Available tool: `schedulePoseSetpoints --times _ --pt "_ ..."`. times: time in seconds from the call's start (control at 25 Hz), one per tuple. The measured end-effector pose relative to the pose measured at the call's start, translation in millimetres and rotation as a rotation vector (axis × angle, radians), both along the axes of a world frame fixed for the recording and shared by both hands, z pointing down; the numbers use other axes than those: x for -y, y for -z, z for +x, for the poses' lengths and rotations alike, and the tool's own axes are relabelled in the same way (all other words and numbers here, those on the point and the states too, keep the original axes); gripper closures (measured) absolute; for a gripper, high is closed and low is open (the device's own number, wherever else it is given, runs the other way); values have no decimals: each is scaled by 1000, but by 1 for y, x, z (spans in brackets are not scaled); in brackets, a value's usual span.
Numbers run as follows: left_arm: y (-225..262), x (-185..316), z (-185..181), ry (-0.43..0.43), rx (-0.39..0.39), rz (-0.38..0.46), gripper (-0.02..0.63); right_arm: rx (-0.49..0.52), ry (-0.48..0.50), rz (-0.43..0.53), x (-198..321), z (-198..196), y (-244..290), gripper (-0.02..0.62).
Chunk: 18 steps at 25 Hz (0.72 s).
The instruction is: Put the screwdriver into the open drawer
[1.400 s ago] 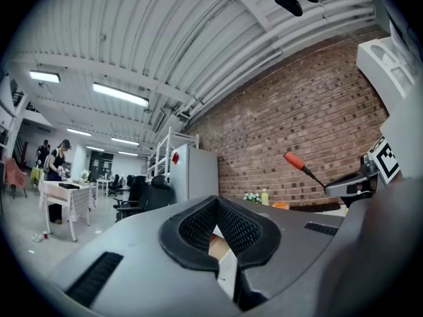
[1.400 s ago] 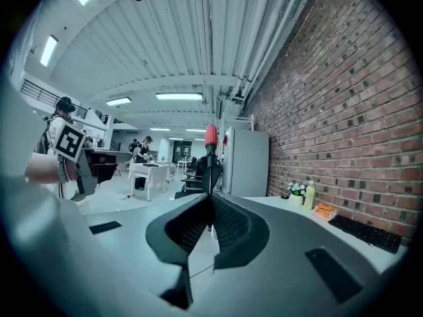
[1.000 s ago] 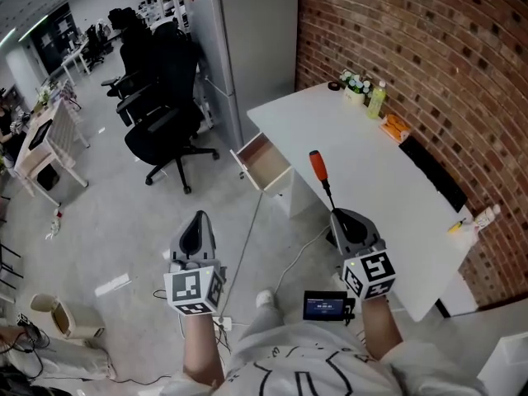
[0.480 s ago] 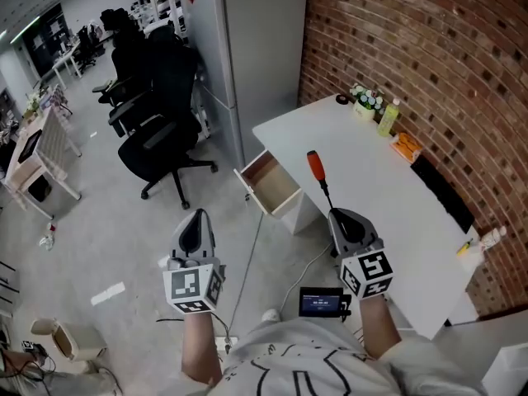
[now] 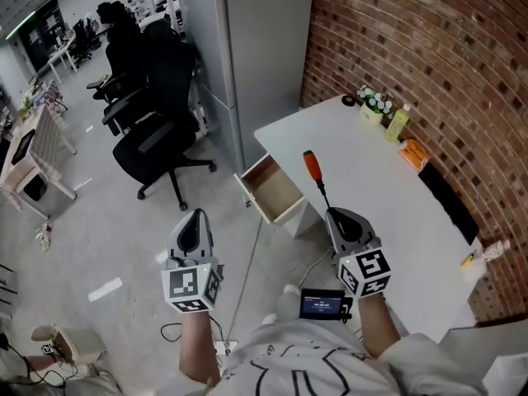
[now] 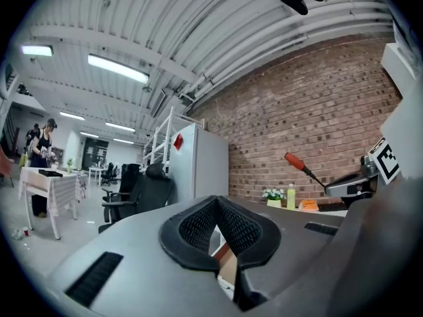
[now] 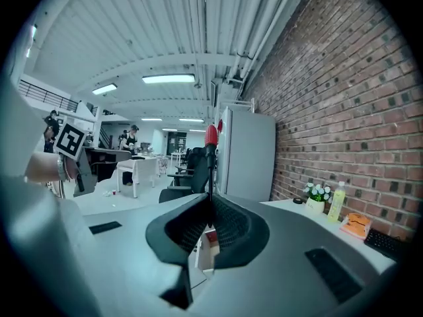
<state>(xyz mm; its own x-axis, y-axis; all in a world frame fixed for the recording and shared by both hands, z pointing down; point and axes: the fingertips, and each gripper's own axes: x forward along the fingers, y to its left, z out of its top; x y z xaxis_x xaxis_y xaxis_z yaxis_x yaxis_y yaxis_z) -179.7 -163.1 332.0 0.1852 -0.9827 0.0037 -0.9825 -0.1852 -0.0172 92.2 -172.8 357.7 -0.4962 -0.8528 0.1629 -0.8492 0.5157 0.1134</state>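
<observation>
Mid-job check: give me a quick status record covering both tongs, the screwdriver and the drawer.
left tongs: shut, nothing between them, held over the floor
right tongs: shut on the screwdriver shaft, orange handle pointing away from the person
drawer: open, pulled out from the white table
task state: screwdriver in the air, not yet in the drawer

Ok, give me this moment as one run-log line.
right gripper: shut on screwdriver shaft, orange handle out front | left gripper: shut, empty | drawer: open, ahead between grippers, screwdriver not in yet
</observation>
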Motion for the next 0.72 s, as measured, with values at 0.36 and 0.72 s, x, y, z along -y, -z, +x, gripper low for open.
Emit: schedulePoseSetpoints --times 0.36,0.72 --pt "-4 83 -15 66 17 -23 595 14 59 -19 103 -14 -2 569" --pt "-10 168 -25 133 1 -48 595 21 125 -28 205 -31 -2 569"
